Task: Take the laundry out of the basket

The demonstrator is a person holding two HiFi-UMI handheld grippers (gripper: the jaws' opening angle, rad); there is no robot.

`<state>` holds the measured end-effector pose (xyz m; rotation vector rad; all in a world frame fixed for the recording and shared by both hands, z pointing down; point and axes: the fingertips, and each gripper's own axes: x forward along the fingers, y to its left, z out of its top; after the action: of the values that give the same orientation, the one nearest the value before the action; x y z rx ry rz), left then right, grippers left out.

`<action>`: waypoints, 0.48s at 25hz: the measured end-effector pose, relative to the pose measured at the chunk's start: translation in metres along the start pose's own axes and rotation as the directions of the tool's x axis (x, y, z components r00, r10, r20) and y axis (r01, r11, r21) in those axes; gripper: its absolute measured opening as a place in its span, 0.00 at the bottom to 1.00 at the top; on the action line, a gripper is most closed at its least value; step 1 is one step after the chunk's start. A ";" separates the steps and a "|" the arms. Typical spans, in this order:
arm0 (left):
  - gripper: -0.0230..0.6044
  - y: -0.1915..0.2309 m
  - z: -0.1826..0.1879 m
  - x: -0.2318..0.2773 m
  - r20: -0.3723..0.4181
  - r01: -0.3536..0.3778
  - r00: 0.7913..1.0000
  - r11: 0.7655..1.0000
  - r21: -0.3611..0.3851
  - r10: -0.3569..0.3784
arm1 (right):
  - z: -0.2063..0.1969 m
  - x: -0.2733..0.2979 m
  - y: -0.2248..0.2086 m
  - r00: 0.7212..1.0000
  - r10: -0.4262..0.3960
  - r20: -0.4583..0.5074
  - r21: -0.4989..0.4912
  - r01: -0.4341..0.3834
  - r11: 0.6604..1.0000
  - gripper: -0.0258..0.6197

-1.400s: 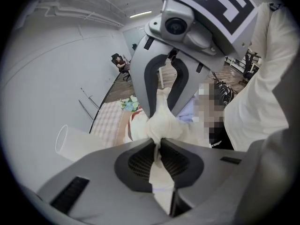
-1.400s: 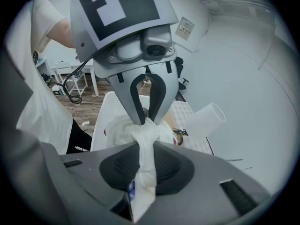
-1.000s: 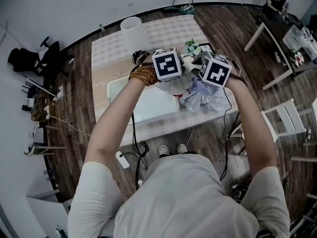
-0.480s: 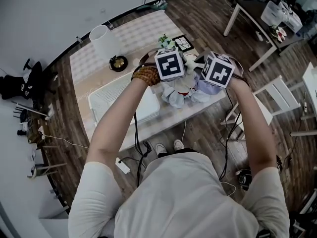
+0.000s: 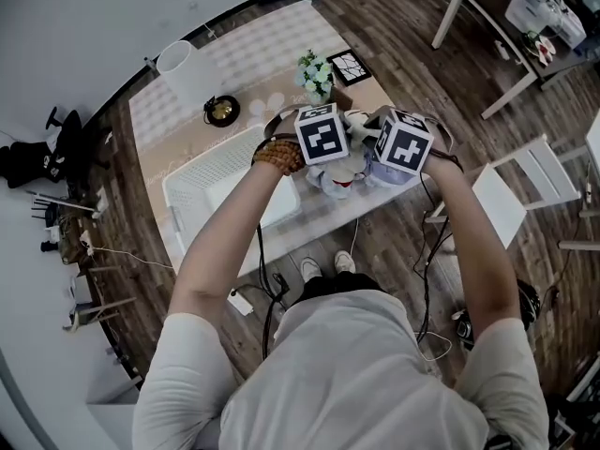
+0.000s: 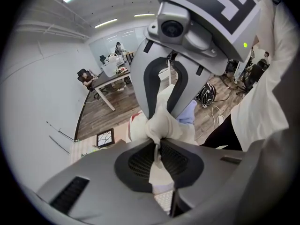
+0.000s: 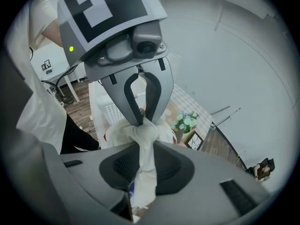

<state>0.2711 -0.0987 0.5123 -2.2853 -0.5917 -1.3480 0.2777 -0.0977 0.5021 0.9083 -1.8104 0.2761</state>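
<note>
Over the table, just beside the white laundry basket, hangs a bunched white cloth. The left gripper pinches it tight. The right gripper pinches the same cloth, close against the left one.

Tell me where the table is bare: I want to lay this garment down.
Bare: the checked cloth between the white cylinder and the flowers, beyond the basket. Crowded: the near right corner, heaped with clothes; the basket fills the left.
</note>
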 end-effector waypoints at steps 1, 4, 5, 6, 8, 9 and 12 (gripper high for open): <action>0.14 -0.001 -0.004 0.010 -0.006 0.007 1.000 1.000 -0.008 -0.007 | -0.005 0.009 0.002 1.000 0.013 -0.004 0.006 -0.013 1.000 0.18; 0.14 -0.003 -0.018 0.041 -0.021 0.015 1.000 1.000 -0.022 -0.016 | -0.020 0.038 0.007 0.999 0.042 -0.013 0.025 -0.041 0.999 0.18; 0.14 -0.003 -0.023 0.051 -0.027 0.015 1.000 1.000 -0.024 -0.016 | -0.026 0.048 0.008 0.999 0.048 -0.016 0.031 -0.047 0.998 0.18; 0.14 -0.003 -0.027 0.062 -0.032 0.015 0.999 1.000 -0.025 -0.016 | -0.032 0.058 0.009 0.998 0.053 -0.019 0.036 -0.052 0.998 0.18; 0.14 -0.005 -0.036 0.082 -0.046 0.020 0.999 1.000 -0.024 -0.021 | -0.043 0.077 0.012 0.997 0.069 -0.029 0.042 -0.068 0.997 0.18; 0.14 -0.006 -0.040 0.092 -0.056 0.023 0.998 0.999 -0.023 -0.024 | -0.048 0.086 0.015 0.996 0.079 -0.035 0.043 -0.077 0.996 0.18; 0.15 -0.010 -0.052 0.119 -0.088 0.029 0.996 0.999 -0.020 -0.030 | -0.063 0.110 0.021 0.993 0.106 -0.050 0.050 -0.104 0.993 0.18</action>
<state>0.2809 -0.1015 0.6420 -2.2260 -0.5882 -1.4663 0.2883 -0.0972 0.6302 0.8318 -1.8119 0.4070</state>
